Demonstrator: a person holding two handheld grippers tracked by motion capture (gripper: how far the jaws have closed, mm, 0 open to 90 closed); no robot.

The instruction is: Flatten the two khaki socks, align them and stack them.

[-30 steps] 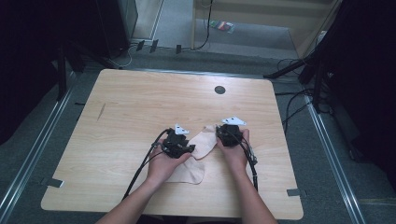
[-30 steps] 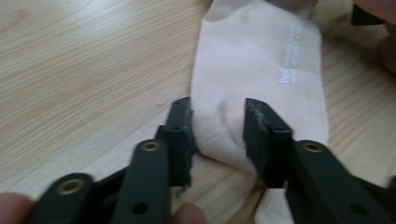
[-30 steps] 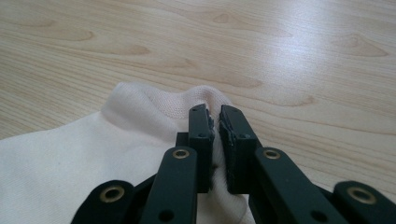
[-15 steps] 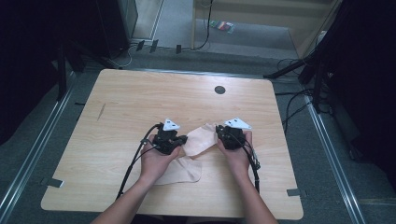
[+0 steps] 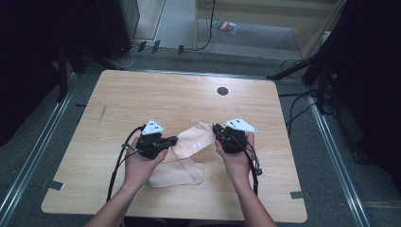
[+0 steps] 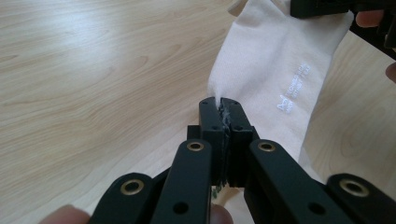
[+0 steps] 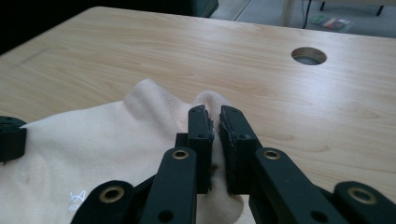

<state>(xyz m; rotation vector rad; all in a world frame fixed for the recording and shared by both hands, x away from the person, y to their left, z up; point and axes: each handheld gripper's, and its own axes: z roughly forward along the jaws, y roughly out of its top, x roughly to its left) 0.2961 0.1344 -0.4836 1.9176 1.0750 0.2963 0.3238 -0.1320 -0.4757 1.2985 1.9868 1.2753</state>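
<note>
Both grippers hold one pale peach sock (image 5: pixel 189 146) over the near middle of the wooden table (image 5: pixel 142 99); the left gripper (image 5: pixel 174 140) has its jaws pressed together on a pinch of the fabric, having just been closing on it, and in the left gripper view (image 6: pixel 223 108) a thin fold of cloth shows squeezed between the two black pads; the right gripper (image 5: pixel 215 129) is clamped on the other end of the sock, and in the right gripper view (image 7: pixel 214 122) the ribbed edge of the sock (image 7: pixel 140 140) bulges up between the jaws, which stand a narrow slit apart with cloth filling the gap.

In the high view the sock stretches as a band between the two grippers, lifted off the wood there, while its lower part (the broader end) hangs down and lies flat on the table between the person's forearms; small pale lettering (image 6: pixel 293 91) is printed on the fabric, too fine to read; the left hand (image 5: pixel 142 163) and the right hand (image 5: pixel 236 158) grip the tools from below, cables trailing back toward the near edge.

A round hole (image 5: pixel 222 91) sits in the tabletop toward the far side, well apart from the sock; grey floor (image 5: pixel 189 33) lies beyond the table.
</note>
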